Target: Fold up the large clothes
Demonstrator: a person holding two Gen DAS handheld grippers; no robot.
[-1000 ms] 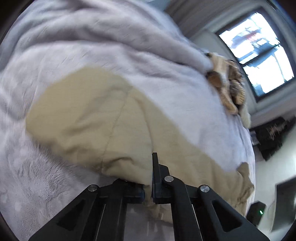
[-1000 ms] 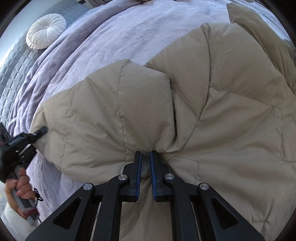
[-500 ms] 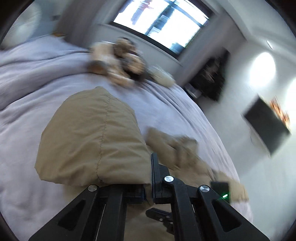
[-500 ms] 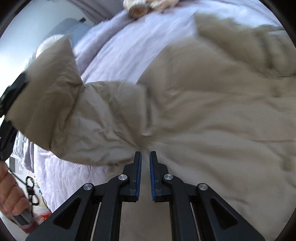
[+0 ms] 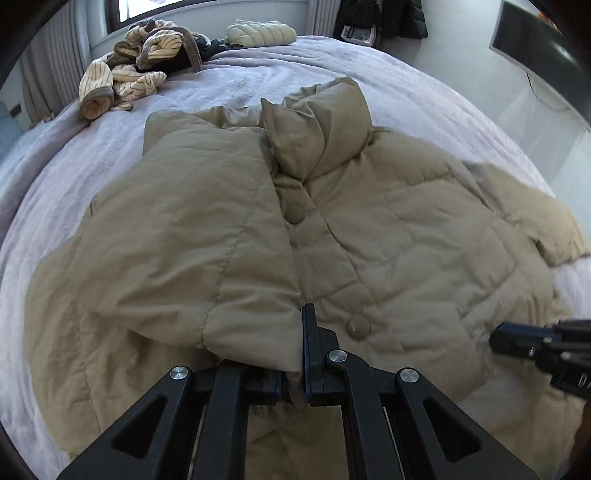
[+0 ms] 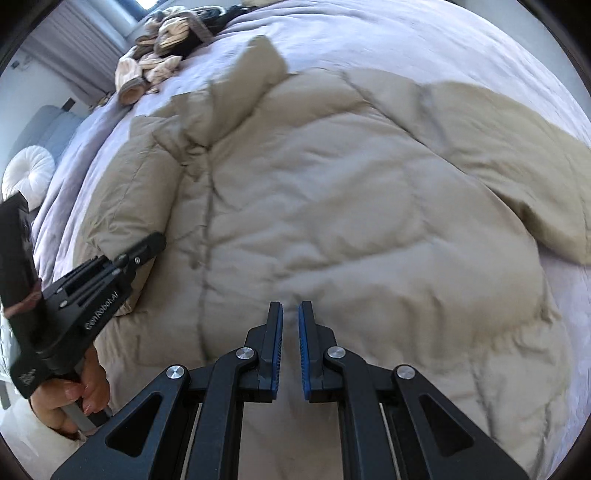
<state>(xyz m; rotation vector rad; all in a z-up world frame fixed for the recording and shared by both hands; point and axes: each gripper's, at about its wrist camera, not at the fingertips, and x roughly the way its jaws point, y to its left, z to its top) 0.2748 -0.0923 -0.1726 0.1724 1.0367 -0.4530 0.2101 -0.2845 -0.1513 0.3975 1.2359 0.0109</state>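
A beige quilted puffer jacket (image 5: 388, 221) lies front up on the lilac bed cover, collar at the far side; it also fills the right wrist view (image 6: 332, 206). My left gripper (image 5: 295, 354) is shut on the end of the jacket's left sleeve (image 5: 207, 229), which is folded over the jacket's front. My right gripper (image 6: 290, 347) hovers over the jacket's lower front with a narrow gap between its pads and nothing in it. It shows at the right edge of the left wrist view (image 5: 517, 343). The other sleeve (image 6: 517, 147) lies spread out to the right.
The lilac bed cover (image 5: 74, 155) extends around the jacket. A pile of striped cream clothes (image 5: 136, 59) and a folded pale puffer (image 5: 262, 33) lie at the far edge under the window. A round white cushion (image 6: 27, 177) sits left. A wall screen (image 5: 532, 37) hangs at right.
My left gripper has carried the sleeve end across and laid it over the jacket's front. My right gripper has let go of the fabric and drawn back above the lower front.
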